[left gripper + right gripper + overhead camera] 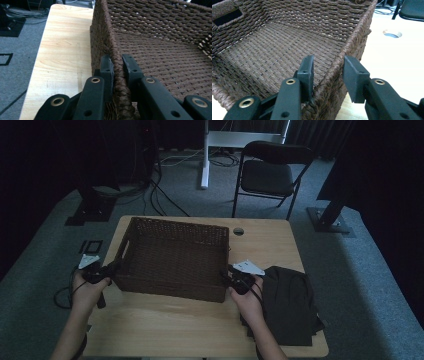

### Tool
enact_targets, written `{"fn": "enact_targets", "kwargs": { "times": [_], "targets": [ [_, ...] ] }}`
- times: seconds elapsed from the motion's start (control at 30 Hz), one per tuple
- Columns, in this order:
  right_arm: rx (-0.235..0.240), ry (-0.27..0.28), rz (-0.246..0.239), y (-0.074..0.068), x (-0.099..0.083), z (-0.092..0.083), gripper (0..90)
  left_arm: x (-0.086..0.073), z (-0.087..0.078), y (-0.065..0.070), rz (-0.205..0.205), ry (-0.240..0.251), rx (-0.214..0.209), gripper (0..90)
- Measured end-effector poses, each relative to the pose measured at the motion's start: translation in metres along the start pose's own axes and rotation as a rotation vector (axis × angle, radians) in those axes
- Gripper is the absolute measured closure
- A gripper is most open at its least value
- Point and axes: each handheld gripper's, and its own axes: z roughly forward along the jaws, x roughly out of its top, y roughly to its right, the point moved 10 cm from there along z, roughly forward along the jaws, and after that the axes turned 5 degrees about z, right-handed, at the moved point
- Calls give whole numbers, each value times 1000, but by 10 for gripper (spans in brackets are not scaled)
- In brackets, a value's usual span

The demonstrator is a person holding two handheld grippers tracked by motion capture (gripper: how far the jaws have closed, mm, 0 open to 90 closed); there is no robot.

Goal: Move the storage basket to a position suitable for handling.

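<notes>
Wicker basket [172,257] on the wooden table [165,320], a claw on each side wall.

My left gripper [117,66] is clamped tight on the left wall. My right gripper [328,68] straddles the right wall, inner jaw touching, outer jaw just clear of the weave.

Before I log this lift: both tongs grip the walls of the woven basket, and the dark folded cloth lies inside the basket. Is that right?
Not quite. The dark folded cloth lies on the table to the right of the woven basket, not inside it; the high view shows this. The left tongs do clamp one wall, and the right tongs straddle the opposite wall.
</notes>
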Motion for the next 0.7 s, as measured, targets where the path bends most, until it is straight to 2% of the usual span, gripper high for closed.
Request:
{"fn": "enact_targets", "kwargs": {
  "times": [0.27,0.37,0.57,0.7],
  "targets": [
    [-16,-3,-18,9,5,4,654,-6,-8,11,-29,12,21,811],
    [-7,-3,6,13,5,5,668,-10,-12,13,-37,18,22,808],
    [-26,-13,22,11,3,1,684,-13,-17,15,-40,15,20,806],
    [-43,-7,17,6,-1,-4,682,-13,-18,13,-31,9,19,808]
  ]
}}
